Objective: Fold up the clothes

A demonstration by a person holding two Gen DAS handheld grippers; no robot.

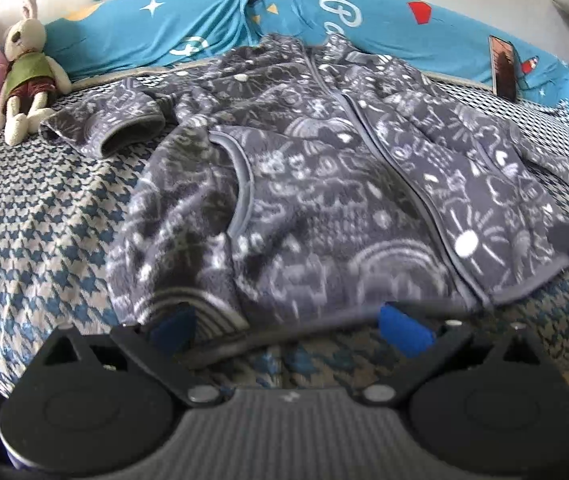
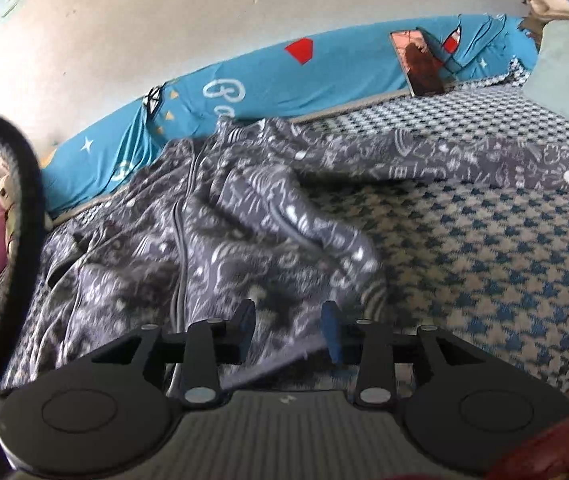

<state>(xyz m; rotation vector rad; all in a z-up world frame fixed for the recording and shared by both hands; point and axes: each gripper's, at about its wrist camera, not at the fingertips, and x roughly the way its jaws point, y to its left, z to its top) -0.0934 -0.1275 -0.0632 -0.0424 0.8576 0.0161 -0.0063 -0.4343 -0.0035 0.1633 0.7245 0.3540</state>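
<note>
Left wrist: left gripper (image 1: pixel 288 328) spread wide at jacket (image 1: pixel 324 184) hem; right gripper (image 2: pixel 289 330) parted over hem.

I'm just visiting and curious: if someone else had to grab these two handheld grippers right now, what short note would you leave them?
Left gripper: open wide, at the near hem of the jacket, the hem lying between its fingers, nothing pinched yet.
Right gripper: open, jaws astride the jacket's near edge, not closed on it.
The jacket lies front up on the checked bedspread, zipped, one sleeve bunched toward the stuffed rabbit, the other sleeve stretched out sideways. The cloth is wrinkled, not smoothed.
Done: jacket laid out.
Left: no fold shows yet. Probably grip the hem, flatten, fold in the sleeves, then fold the body.
</note>
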